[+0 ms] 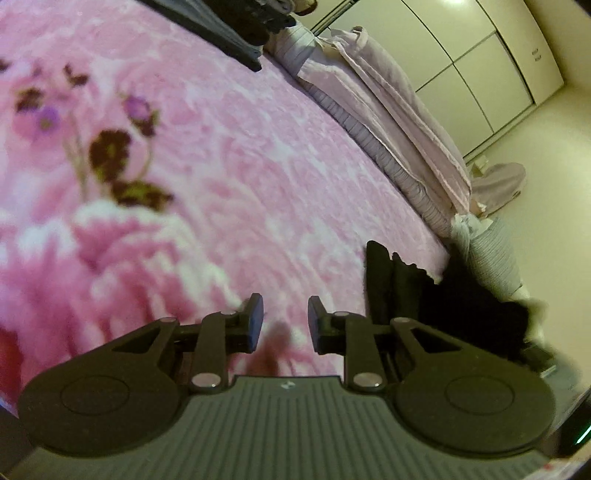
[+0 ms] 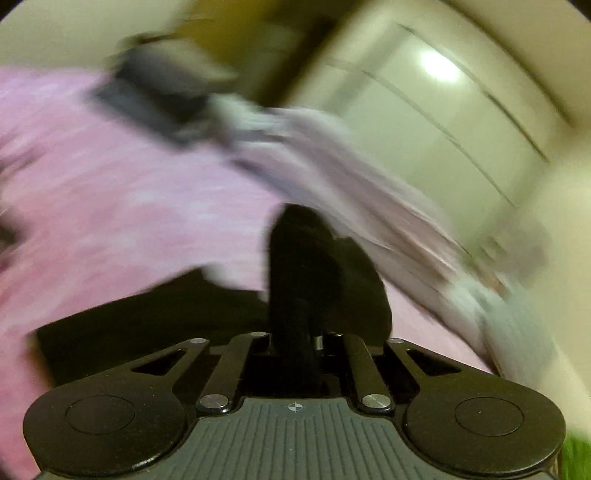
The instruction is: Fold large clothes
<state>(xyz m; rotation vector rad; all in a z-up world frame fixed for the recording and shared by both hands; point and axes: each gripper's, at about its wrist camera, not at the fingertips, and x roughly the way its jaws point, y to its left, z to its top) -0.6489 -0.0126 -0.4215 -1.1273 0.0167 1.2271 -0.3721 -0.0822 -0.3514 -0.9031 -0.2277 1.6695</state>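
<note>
My right gripper (image 2: pixel 295 343) is clamped on the black garment (image 2: pixel 306 266), low centre. My left gripper (image 1: pixel 286 325), narrowly parted, holds nothing above the pink blanket (image 1: pixel 221 166).

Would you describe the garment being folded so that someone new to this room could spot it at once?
Start at the pink floral blanket covering the bed. Near its edge, toward the lilac pillows, lies the black garment, one fold pinched in the right gripper. It is the only pure black cloth there; the folded pile at the far side is grey.
</note>
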